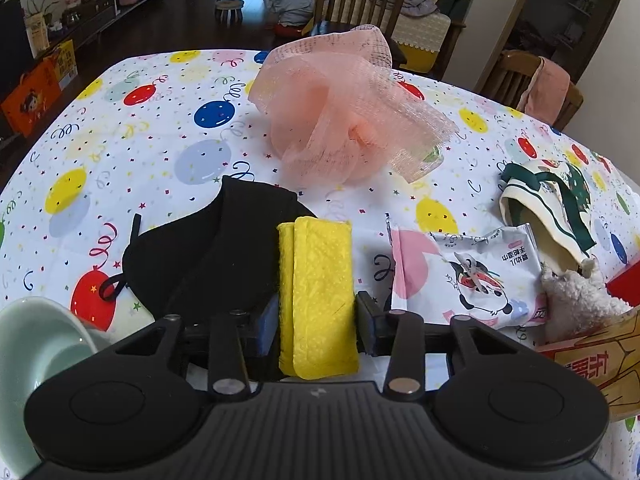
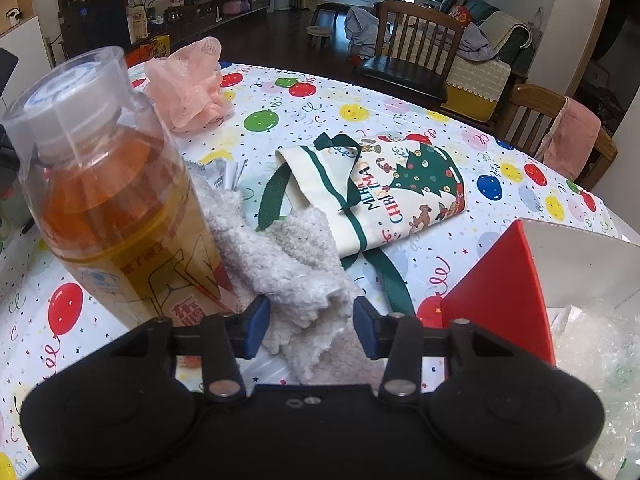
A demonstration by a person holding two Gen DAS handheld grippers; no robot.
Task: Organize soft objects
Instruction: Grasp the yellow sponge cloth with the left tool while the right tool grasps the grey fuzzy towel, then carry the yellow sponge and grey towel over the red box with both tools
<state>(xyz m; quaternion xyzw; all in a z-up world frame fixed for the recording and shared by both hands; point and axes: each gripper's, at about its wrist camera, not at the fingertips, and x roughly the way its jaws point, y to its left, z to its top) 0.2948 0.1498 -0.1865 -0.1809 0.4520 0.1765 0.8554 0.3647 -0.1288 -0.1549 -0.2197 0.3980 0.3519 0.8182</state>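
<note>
A folded yellow cloth lies on the balloon-print tablecloth, and my left gripper is shut on it, a blue pad against each long side. It partly overlaps a black face mask. Beyond them sits a pink mesh bath pouf. In the right wrist view, my right gripper is shut on the near end of a fluffy white cloth. That cloth runs back toward a Christmas tote bag lying flat. The pouf shows at the far left.
A tall bottle of amber drink stands just left of the right gripper. A red and white box holding bubble wrap is at its right. A wet-wipe packet and a pale green bowl flank the left gripper. Wooden chairs stand behind the table.
</note>
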